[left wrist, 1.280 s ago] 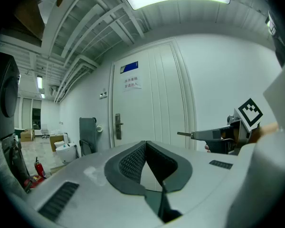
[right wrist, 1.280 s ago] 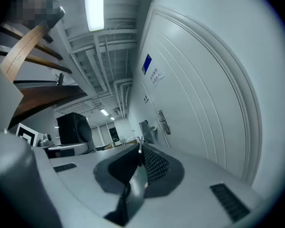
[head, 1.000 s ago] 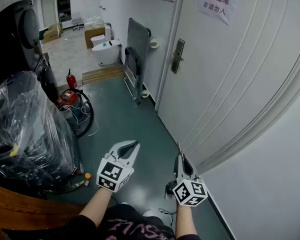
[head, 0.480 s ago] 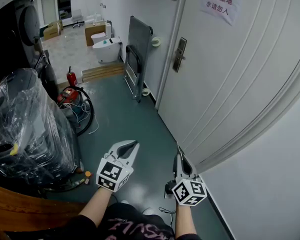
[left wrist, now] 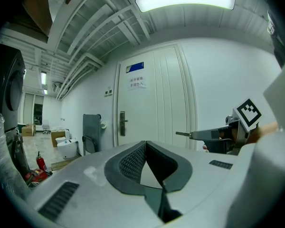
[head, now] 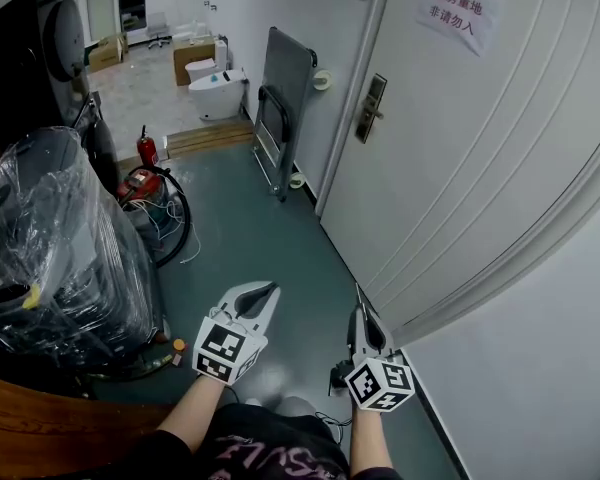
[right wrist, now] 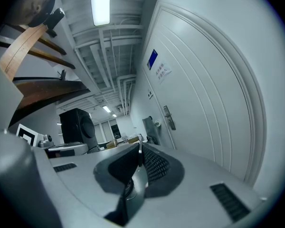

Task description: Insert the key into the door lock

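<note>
The key (head: pixel 357 294) is a thin blade sticking straight out of the right hand-held gripper (head: pixel 360 313). Its long axis is in line with the jaws, which are clamped tight on it. It's pointing forward along the door (head: pixel 480 168), up in the air over the green floor (head: pixel 250 238) by the floor's door-side edge. The door lock (head: pixel 370 108) is well apart from it, further ahead. The left hand-held gripper (head: pixel 268 290) is beside it, jaws closed together on nothing.
</note>
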